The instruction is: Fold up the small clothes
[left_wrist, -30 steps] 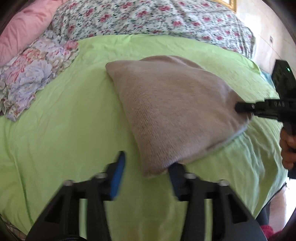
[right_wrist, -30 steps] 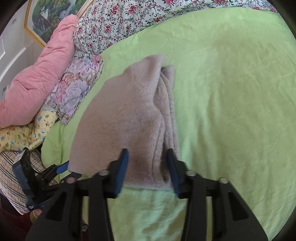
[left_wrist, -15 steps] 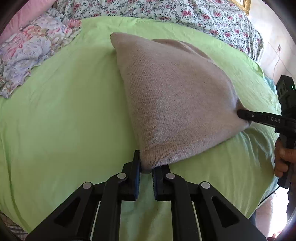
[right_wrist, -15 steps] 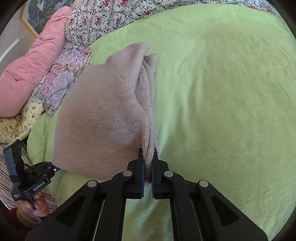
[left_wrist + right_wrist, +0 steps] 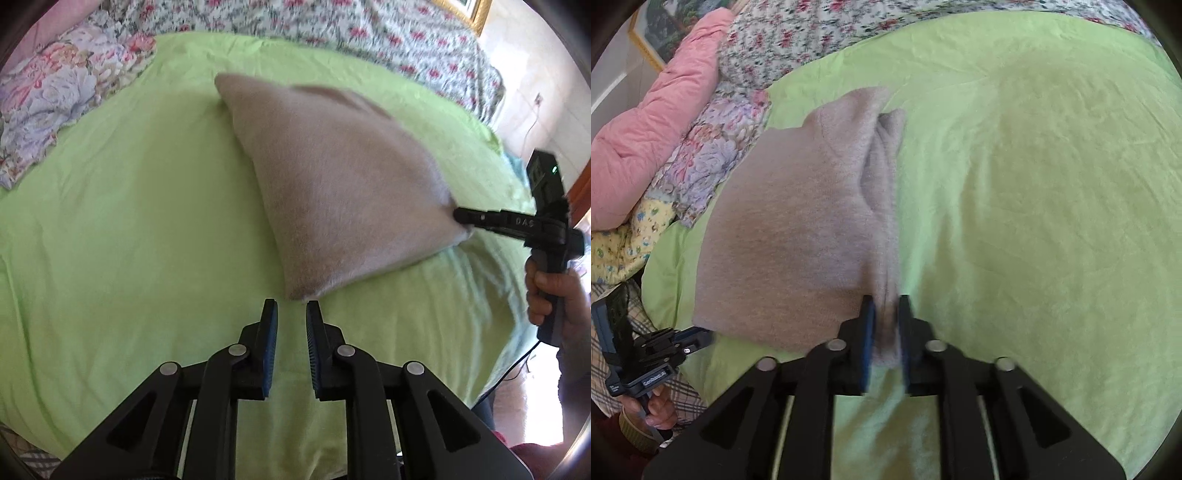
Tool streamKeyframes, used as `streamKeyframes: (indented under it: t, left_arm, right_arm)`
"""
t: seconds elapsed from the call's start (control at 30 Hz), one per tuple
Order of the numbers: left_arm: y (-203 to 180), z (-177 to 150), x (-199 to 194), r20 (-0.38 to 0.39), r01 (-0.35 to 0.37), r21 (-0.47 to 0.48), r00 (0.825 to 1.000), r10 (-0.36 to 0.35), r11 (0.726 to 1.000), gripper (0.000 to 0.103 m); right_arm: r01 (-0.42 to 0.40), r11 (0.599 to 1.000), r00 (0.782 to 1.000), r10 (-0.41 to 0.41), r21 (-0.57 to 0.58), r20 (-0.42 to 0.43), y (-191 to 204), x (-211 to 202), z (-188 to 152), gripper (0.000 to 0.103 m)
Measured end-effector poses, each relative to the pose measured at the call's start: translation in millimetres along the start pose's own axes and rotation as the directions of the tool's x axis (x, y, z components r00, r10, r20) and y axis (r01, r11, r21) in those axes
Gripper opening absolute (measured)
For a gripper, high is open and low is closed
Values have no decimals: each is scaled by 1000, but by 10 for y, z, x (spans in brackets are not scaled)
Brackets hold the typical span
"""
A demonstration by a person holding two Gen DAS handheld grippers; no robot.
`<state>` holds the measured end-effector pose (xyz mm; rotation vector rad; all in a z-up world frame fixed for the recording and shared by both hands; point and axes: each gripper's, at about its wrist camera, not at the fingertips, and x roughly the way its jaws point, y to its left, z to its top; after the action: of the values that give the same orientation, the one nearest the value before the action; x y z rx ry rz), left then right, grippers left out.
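Left tongs (image 5: 291, 314) parted (empty), right tongs (image 5: 886, 314) straddling sweater (image 5: 798, 236)

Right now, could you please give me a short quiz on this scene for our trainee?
1. True or false: the left gripper is clamped on a corner of the beige garment.
2. What does the beige garment lie on? A) a green sheet B) a wooden table C) a blue rug
3. Fill in: fabric sits between the fingers of the ___ gripper.

Key: 1. False; its jaws stand apart and the corner lies just ahead of the tips. 2. A. 3. right.
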<state>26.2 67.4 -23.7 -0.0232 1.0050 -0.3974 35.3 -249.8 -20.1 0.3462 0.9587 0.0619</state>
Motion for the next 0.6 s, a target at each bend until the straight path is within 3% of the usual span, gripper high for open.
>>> streamKeyframes:
  t: [0.27, 0.6]
  left_arm:
    - [152, 576, -86, 101, 86, -79, 992, -78, 993, 18]
    - [217, 1169, 322, 90, 90, -109, 993, -81, 990, 21]
  right_arm:
    - [-79, 997, 989, 75, 25, 126, 113, -340, 307, 24]
    - [-149, 988, 983, 152, -42, 100, 530, 116, 886, 24]
